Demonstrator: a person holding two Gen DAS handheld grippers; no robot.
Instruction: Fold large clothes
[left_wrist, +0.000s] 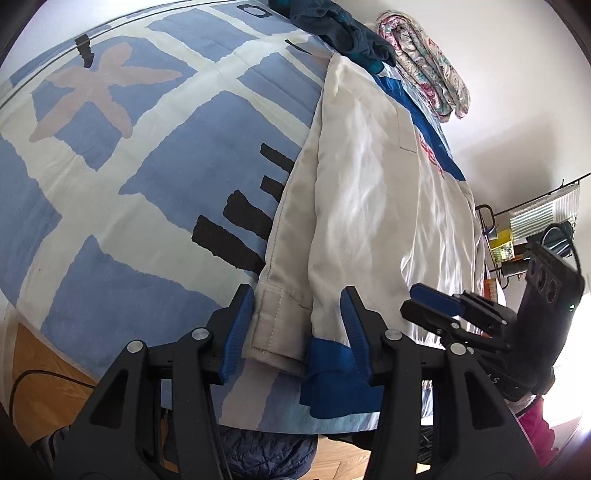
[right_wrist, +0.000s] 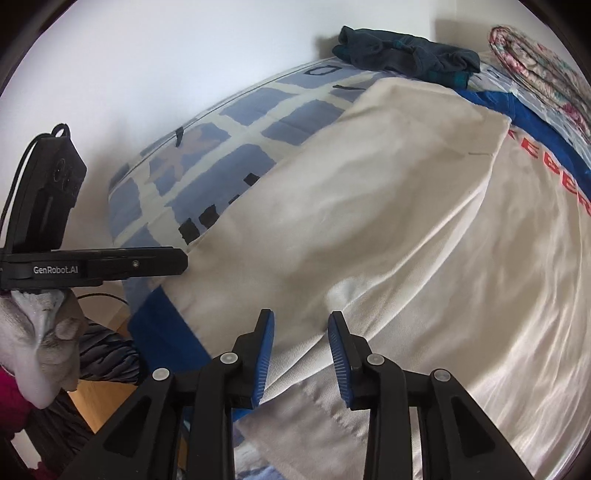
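Lying along the right side of the bed (left_wrist: 110, 155), the cream jacket (left_wrist: 369, 192) has its sleeve folded over the body, blue cuff (left_wrist: 332, 373) at the near edge. Left tongs (left_wrist: 297, 332) stand parted astride the sleeve end, pads not pressing on it. Right tongs (right_wrist: 301, 354) hover partly open above the cream cloth, holding nothing. A dark garment (right_wrist: 406, 51) and a floral quilt (right_wrist: 539, 70) sit at the far end.
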